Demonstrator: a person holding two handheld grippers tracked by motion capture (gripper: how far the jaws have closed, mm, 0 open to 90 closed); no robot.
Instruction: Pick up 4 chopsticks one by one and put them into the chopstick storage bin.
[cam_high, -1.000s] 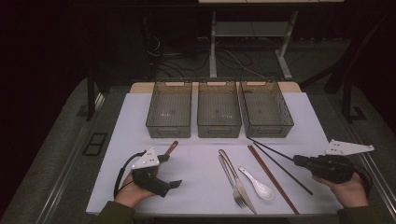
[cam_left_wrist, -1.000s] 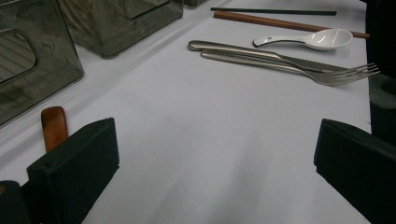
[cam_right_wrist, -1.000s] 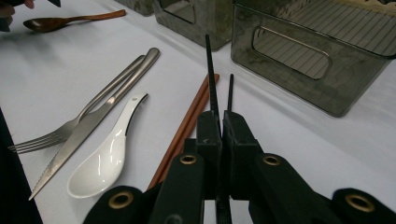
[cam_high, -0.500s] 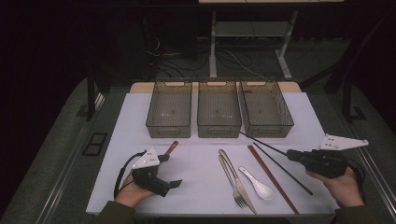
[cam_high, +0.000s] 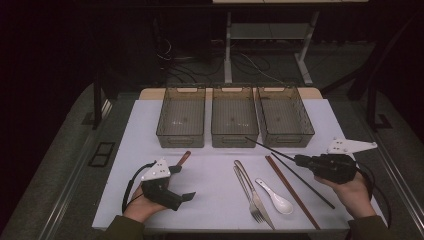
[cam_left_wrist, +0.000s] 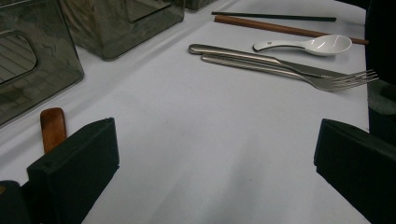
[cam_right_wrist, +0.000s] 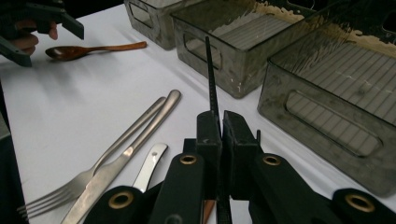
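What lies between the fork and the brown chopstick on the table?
The white spoon lies between the fork and the brown chopstick, clearest in the high view.

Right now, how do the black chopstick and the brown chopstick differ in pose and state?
The black chopstick is clamped in the shut right gripper, its tip raised toward the right-hand bin; the brown chopstick lies flat on the white table, touched by no gripper. The black one looks thinner and dark; the brown one is reddish brown. Both are long, straight sticks angled much the same way at the table's right side.
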